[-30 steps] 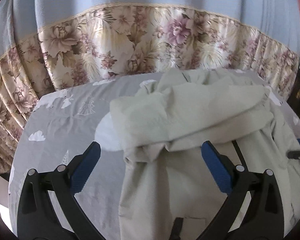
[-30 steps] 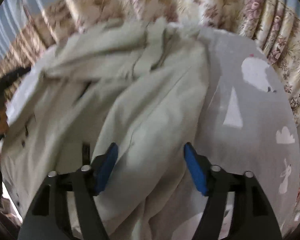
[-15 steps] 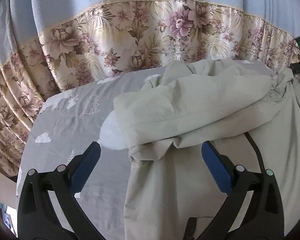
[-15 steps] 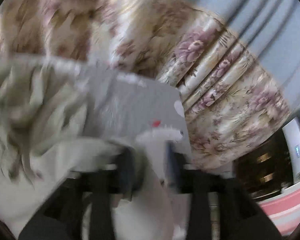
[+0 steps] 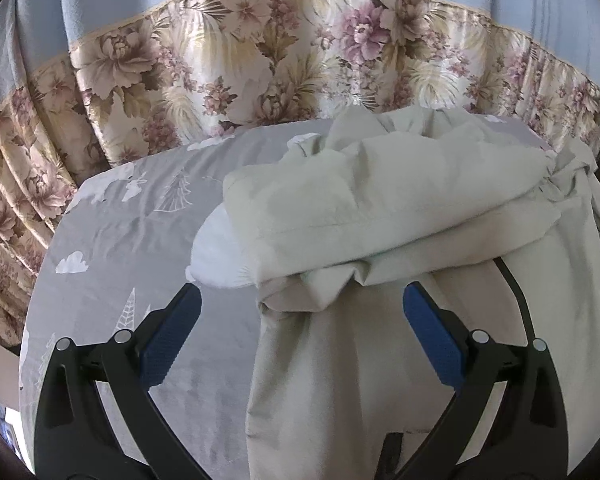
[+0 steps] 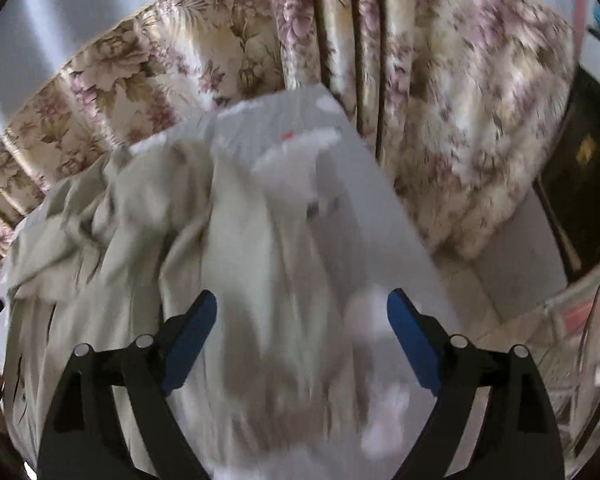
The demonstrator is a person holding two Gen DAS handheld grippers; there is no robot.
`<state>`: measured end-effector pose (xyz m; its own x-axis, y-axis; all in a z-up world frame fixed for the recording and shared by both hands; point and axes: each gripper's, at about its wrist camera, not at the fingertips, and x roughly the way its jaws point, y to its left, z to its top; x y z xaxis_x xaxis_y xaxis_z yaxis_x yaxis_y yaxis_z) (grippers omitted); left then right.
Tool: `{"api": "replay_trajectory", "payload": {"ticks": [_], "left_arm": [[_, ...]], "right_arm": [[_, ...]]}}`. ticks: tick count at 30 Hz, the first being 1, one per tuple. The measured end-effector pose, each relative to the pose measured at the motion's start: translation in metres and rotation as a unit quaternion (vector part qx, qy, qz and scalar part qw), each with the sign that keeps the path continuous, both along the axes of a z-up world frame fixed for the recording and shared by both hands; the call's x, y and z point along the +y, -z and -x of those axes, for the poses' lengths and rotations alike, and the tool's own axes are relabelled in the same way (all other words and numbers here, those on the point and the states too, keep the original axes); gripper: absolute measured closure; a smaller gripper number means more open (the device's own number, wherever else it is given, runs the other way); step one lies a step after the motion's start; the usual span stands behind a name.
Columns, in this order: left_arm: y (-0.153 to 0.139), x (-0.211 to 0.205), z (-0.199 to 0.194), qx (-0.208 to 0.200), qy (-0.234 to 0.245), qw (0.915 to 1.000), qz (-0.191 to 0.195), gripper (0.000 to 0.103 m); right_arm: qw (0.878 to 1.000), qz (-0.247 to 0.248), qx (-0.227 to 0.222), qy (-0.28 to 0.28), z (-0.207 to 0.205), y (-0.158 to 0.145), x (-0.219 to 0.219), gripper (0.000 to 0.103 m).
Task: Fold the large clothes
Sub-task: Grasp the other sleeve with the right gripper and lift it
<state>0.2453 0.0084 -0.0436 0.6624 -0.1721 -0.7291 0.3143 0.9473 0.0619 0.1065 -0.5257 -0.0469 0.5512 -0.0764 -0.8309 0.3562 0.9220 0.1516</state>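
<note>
Both tools spread wide, empty: left tool (image 5: 300, 312) above garment (image 5: 380, 208) fold; right tool (image 6: 302, 316) beside it.

Bare grey bedsheet (image 5: 112, 248) left of bunched garment (image 5: 380, 208), floral curtain (image 5: 260, 72) apparently blocking the far edge

a pale sage-green garment (image 5: 380, 208) is seen, plain and unpatterned, with a thin black cord (image 5: 516, 292) on it. the bed sheet (image 5: 140, 240) is grey, printed with white clouds, trees and rabbits. the curtain (image 5: 260, 60) is coloured blue-grey above and cream below, patterned with mauve and tan flowers. blue pads (image 5: 168, 336) on black arms are shown on both grippers.
</note>
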Motion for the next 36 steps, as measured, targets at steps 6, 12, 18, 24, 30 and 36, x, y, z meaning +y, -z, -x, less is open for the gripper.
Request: {"api": "replay_trajectory", "payload": {"ticks": [6, 12, 18, 24, 30, 36], "left_arm": [[-0.002, -0.008, 0.004, -0.009, 0.011, 0.9999, -0.003, 0.003], [-0.009, -0.008, 0.006, -0.014, 0.01, 0.9998, 0.014, 0.003], [-0.025, -0.004, 0.001, -0.045, -0.005, 0.999, 0.002, 0.003], [-0.042, 0.002, -0.023, -0.051, -0.04, 0.9973, 0.034, 0.003], [-0.051, 0.007, -0.039, -0.057, -0.061, 0.9964, 0.013, 0.003], [-0.051, 0.026, -0.044, -0.034, -0.07, 0.9959, 0.046, 0.003]], "right_arm": [[0.998, 0.017, 0.05, -0.013, 0.012, 0.035, 0.026, 0.023], [0.992, 0.117, 0.046, 0.014, 0.003, 0.022, 0.018, 0.082], [0.968, 0.23, -0.015, 0.101, 0.001, -0.046, -0.027, 0.083], [0.963, 0.196, -0.173, 0.069, -0.024, -0.135, -0.013, 0.083], [0.946, 0.202, -0.22, -0.126, -0.084, -0.189, 0.125, 0.083], [0.917, 0.17, -0.18, -0.311, -0.162, -0.165, 0.287, 0.082]]}}
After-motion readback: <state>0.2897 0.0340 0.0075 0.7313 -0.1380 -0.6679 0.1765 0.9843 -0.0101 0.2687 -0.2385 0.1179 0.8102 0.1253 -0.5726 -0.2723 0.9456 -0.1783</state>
